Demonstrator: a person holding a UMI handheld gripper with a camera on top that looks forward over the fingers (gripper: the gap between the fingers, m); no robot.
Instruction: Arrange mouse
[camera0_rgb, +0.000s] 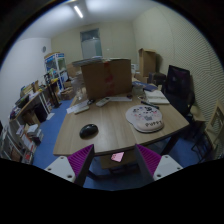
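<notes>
Wooden desk (110, 125), cluttered shelves (30, 100), lit ceiling lamp (78, 11).

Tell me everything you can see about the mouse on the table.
The mouse is a small, dark, rounded oval shape, apparently black plastic, too small for buttons or a cable to be made out. It lies flat on the brown wooden table, toward its left part, well beyond the gripper, whose pink-padded fingers are open and holding nothing. A round white pad lies to its right, apart from it. Nothing touches the mouse except the tabletop.
</notes>
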